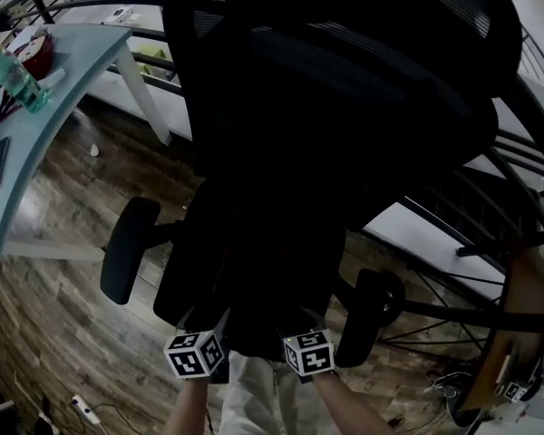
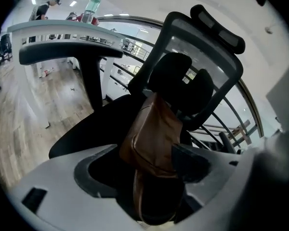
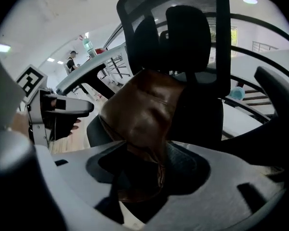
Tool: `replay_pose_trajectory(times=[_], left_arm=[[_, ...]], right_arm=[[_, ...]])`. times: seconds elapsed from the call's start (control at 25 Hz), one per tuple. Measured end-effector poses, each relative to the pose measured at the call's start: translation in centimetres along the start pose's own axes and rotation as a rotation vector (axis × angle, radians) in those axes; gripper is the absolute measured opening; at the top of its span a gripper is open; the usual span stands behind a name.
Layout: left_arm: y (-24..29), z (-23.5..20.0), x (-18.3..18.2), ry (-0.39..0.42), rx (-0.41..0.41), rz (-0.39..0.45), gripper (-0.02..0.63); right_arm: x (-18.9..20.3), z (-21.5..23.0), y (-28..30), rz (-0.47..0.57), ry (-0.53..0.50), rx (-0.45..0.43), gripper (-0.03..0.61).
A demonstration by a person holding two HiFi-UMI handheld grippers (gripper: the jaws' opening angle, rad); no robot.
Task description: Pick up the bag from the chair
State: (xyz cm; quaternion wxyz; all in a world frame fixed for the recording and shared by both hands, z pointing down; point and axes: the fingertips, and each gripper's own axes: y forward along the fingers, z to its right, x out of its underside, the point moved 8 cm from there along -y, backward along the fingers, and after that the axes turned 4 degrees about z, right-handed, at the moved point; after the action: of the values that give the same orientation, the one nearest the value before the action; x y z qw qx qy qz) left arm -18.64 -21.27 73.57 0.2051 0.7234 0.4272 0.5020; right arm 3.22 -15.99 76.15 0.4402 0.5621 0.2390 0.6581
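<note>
Head view: square markers on left claw [image 1: 202,341], right claw [image 1: 305,339].

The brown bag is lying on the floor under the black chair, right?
No. The brown bag sits up on the seat of the black chair, not on the floor under it. The left gripper view shows it.
</note>
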Motion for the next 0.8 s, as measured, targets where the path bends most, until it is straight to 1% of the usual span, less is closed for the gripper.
replay_pose_trajectory(times=[0.28, 0.48, 0.6, 0.68, 0.72, 0.8], left_arm=[[3.1, -0.9, 0.4, 0.016, 0.006, -0.052, 0.338], [4.8, -1.0, 0.2, 0.030, 0.023, -0.071, 0.338], [5.3, -1.3, 0.3, 0.002, 0.017, -0.062, 0.337], [5.7, -1.2, 0.5, -0.007, 0.019, -0.071, 0.337], [5.9, -1.1, 0.5, -0.007, 0.020, -0.076, 0.324], [6.0, -1.0, 0.5, -0.005, 0.003, -0.080, 0.258]], right_arm=[[2.1, 0.9, 3.1, -0.074, -0.017, 0.025, 0.233], [2.8, 1.6, 4.5, -0.090, -0.030, 0.054, 0.233], [3.0, 1.7, 5.1, -0.095, -0.016, 0.048, 0.233], [3.1, 1.9, 5.3, -0.097, 0.001, 0.045, 0.233], [3.1, 2.1, 5.4, -0.097, 0.008, 0.045, 0.233], [3.1, 2.2, 5.3, -0.099, 0.006, 0.047, 0.221]])
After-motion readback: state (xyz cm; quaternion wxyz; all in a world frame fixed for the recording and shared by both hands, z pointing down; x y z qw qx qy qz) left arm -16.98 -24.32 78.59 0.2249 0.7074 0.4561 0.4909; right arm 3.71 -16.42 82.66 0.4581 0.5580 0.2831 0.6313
